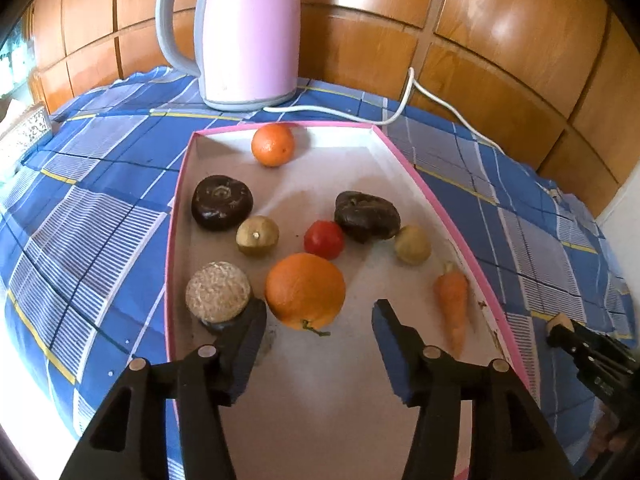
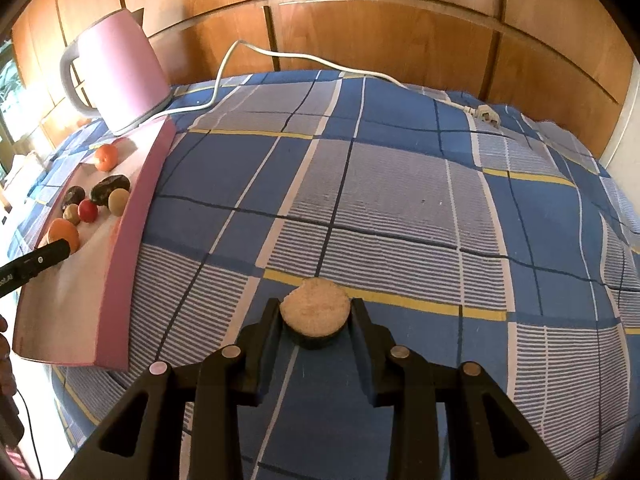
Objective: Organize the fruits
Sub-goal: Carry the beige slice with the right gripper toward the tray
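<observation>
A pink-rimmed tray (image 1: 436, 204) holds the fruits: a large orange (image 1: 305, 290), a small orange (image 1: 273, 145), a red tomato (image 1: 324, 239), two dark brown fruits (image 1: 222, 202) (image 1: 367, 216), two tan round fruits (image 1: 257, 236) (image 1: 413, 245), a carrot (image 1: 454, 300) and a beige mushroom-like piece (image 1: 218, 291). My left gripper (image 1: 320, 316) is open over the tray, its jaws either side of the large orange's near edge. My right gripper (image 2: 316, 316) is shut on a second beige mushroom-like piece (image 2: 314, 312) above the blue checked cloth, right of the tray (image 2: 132, 216).
A pink electric kettle (image 1: 250, 32) stands behind the tray, its white cord (image 1: 404, 100) trailing right to a plug (image 2: 486, 114). The blue checked cloth (image 2: 400, 200) covers the table. Wooden panels (image 2: 360, 20) form the back wall.
</observation>
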`<move>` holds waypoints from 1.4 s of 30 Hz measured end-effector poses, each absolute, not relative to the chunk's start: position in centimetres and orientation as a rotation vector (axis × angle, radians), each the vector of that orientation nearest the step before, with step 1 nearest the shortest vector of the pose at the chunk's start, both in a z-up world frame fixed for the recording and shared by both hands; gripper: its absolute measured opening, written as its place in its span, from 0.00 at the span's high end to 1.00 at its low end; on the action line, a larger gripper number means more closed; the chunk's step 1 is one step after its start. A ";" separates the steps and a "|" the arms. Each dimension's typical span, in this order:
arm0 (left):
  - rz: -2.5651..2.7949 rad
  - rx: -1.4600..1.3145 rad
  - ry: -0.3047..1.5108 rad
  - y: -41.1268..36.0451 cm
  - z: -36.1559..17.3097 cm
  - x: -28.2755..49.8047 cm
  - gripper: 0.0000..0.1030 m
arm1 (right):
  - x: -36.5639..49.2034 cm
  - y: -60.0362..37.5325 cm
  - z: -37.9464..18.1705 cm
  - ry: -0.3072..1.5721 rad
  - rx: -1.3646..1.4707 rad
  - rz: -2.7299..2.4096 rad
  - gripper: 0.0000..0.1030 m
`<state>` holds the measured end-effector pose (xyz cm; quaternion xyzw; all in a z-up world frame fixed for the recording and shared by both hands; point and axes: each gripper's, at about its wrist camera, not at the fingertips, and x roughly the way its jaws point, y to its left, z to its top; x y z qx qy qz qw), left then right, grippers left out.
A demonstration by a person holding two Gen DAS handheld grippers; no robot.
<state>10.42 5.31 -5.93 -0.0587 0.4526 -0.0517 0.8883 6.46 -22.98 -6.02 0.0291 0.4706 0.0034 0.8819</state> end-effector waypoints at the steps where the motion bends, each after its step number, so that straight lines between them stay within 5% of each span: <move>1: -0.093 -0.116 0.940 5.3 -6.0 10.5 0.55 | 6.5 -23.0 -6.0 0.977 0.060 0.006 0.67; 3: -0.073 -0.113 0.930 5.5 -6.0 10.4 0.63 | 6.5 -23.1 -6.0 0.974 0.061 0.004 0.67; 32: -0.028 -0.165 0.809 6.7 -1.7 4.7 0.65 | 4.9 -22.2 -6.1 0.980 0.034 -0.009 0.67; 42: 0.026 -0.196 0.801 8.3 -1.7 3.6 0.50 | 4.5 -21.4 -6.0 0.985 0.032 0.026 0.67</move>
